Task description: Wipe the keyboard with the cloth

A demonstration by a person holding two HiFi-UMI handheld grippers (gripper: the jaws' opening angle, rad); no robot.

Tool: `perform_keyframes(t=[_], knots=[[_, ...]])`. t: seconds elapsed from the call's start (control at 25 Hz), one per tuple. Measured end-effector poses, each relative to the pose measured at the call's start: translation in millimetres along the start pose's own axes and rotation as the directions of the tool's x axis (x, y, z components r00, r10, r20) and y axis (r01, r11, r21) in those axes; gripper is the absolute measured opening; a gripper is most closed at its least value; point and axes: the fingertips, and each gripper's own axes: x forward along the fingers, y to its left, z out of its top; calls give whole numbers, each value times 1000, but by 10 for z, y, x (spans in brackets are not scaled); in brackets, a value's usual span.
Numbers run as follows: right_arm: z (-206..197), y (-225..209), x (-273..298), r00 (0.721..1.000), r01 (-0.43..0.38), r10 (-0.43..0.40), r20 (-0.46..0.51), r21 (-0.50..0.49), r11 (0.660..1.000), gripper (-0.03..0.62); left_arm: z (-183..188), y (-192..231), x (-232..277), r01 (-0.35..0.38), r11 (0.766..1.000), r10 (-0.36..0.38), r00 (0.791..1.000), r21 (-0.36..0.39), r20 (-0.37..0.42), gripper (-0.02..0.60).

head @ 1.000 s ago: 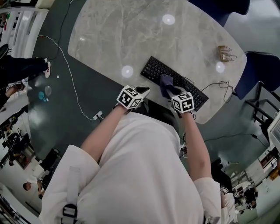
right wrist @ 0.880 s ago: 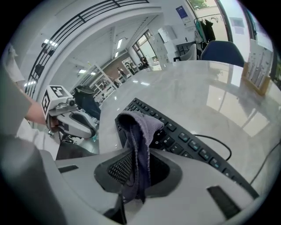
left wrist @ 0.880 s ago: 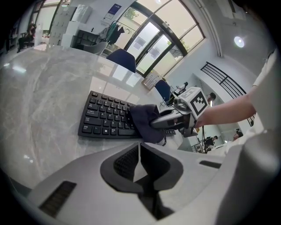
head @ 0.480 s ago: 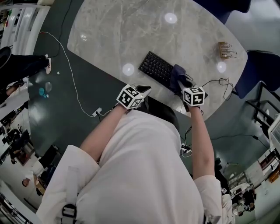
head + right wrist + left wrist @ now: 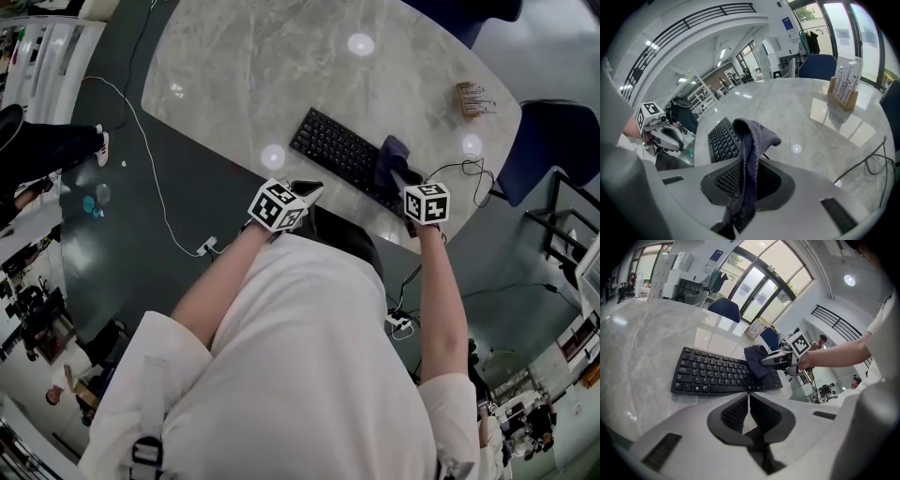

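A black keyboard (image 5: 339,153) lies slanted near the front edge of the marble table (image 5: 281,66). A dark purple-grey cloth (image 5: 392,157) rests on its right end, and my right gripper (image 5: 401,178) is shut on it. In the right gripper view the cloth (image 5: 749,140) hangs out of the closed jaws over the keys (image 5: 721,138). My left gripper (image 5: 307,192) hovers at the table's front edge just short of the keyboard, shut with nothing in it. From the left gripper view the keyboard (image 5: 717,376), cloth (image 5: 757,359) and right gripper (image 5: 780,359) lie ahead.
A small wooden holder (image 5: 472,98) stands at the table's right end. The keyboard's black cable (image 5: 464,173) loops off the right edge. A blue chair (image 5: 553,141) stands to the right, and a white cable (image 5: 155,178) trails over the floor at left.
My right gripper has slid the cloth rightwards along the keyboard to its right end. The left gripper has stayed where it was.
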Motion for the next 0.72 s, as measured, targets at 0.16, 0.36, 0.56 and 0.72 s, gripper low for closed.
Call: perform_keyframes(t=[0.16, 0.36, 0.56, 0.72], knots=[[75, -40, -109, 1000, 10, -9, 23, -29, 1000, 73, 1, -27, -29, -9, 1000, 9, 1000, 1, -1, 9], [191, 8, -171, 998, 63, -62, 7, -195, 979, 72, -18, 41, -165, -29, 999, 30, 999, 35, -26, 9], [89, 95, 17, 994, 99, -107, -25, -235, 967, 72, -91, 172, -309, -18, 999, 20, 998, 40, -55, 9], [-8, 284, 167, 996, 83, -88, -23, -162, 983, 72, -143, 306, -347, 0, 998, 6, 996, 65, -90, 9]])
